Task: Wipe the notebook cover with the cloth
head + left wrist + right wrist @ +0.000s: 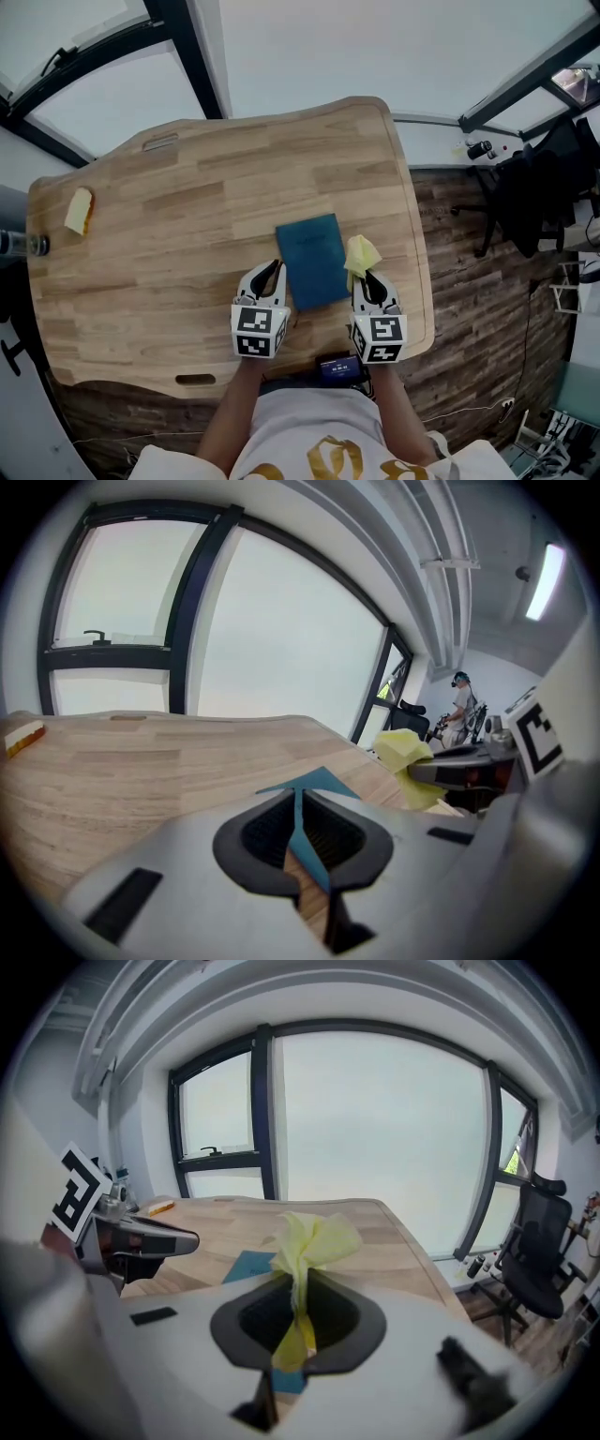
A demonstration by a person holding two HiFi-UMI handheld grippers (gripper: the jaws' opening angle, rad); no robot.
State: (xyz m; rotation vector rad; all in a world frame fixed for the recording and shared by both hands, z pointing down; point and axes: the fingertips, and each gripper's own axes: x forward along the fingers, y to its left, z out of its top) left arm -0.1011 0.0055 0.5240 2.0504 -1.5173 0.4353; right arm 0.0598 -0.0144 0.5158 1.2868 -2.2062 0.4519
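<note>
Notebook [312, 261] lies flat on the wooden table [169, 244], lower centre of the head view. Its long axis runs up the frame, the far end leaning slightly left. Your left gripper [272, 274], jaws closed on nothing, sits just beside its left edge. Your right gripper [368, 278] pinches the yellow cloth [361, 251] by its right edge.

Notebook [313, 260] lying on the table [169, 234] between left gripper [271, 270] and right gripper [367, 281]; cloth [361, 253] sitting at its right edge.

A teal notebook [313, 260] is laid closed and flat on the table [150, 272], slightly skewed. A crumpled yellow cloth [361, 253] is pinched in the right gripper [367, 276] — just beside the notebook's right edge.
</note>
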